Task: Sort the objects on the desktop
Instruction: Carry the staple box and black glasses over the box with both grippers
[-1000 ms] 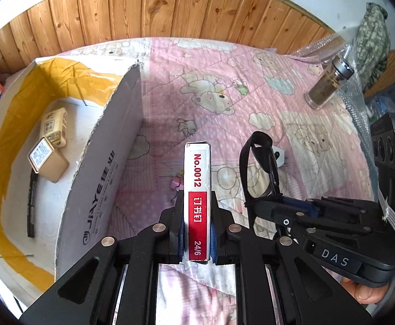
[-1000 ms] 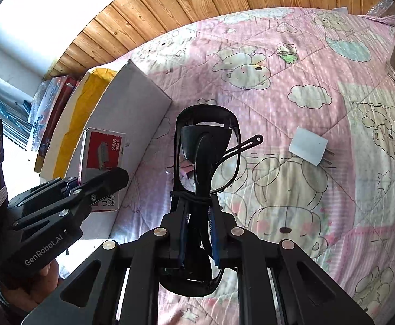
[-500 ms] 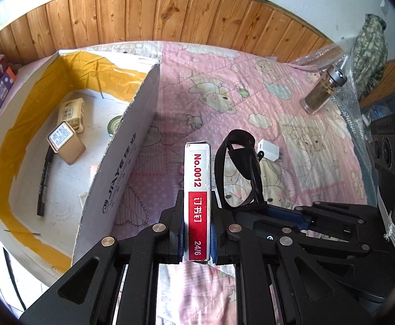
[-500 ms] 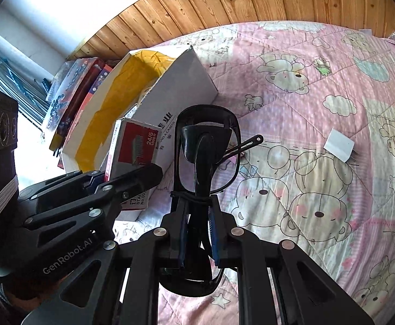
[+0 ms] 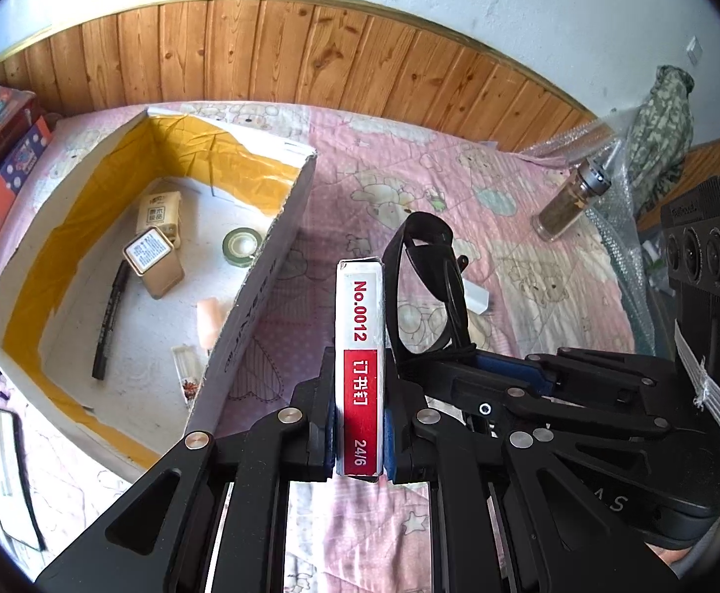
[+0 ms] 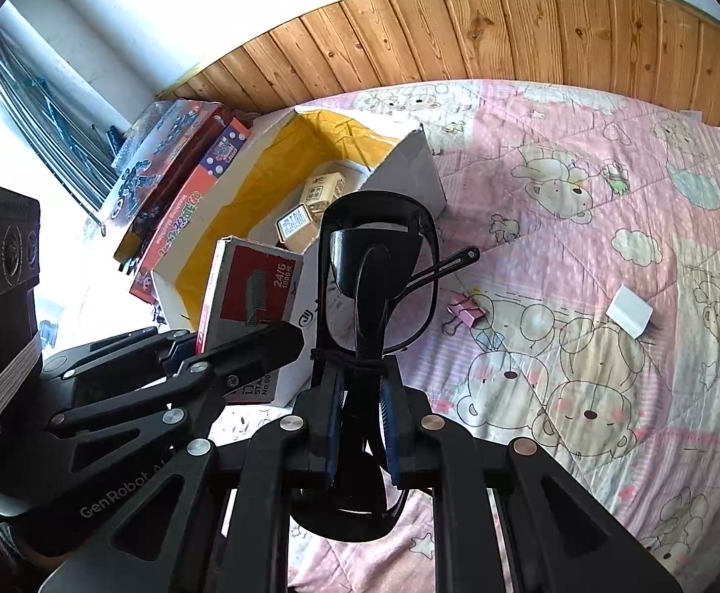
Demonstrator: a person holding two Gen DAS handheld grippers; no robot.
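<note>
The left gripper (image 5: 359,437) pinches a red-and-white staple box (image 5: 360,346) upright above the pink quilt (image 5: 533,257), just right of the cardboard box (image 5: 256,296). The right gripper (image 6: 361,420) clamps folded black glasses (image 6: 377,267) alongside. Ahead on the quilt lie a pink binder clip (image 6: 466,311) and a white adapter (image 6: 629,311). Inside the cardboard box sit a pen (image 5: 110,316), tape roll (image 5: 241,244) and what look like two small tins (image 5: 155,267).

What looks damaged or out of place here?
The cardboard box has a ragged, torn top edge and loose yellow tape lining. A pink binder clip and white charger lie unsorted on the quilt.
</note>
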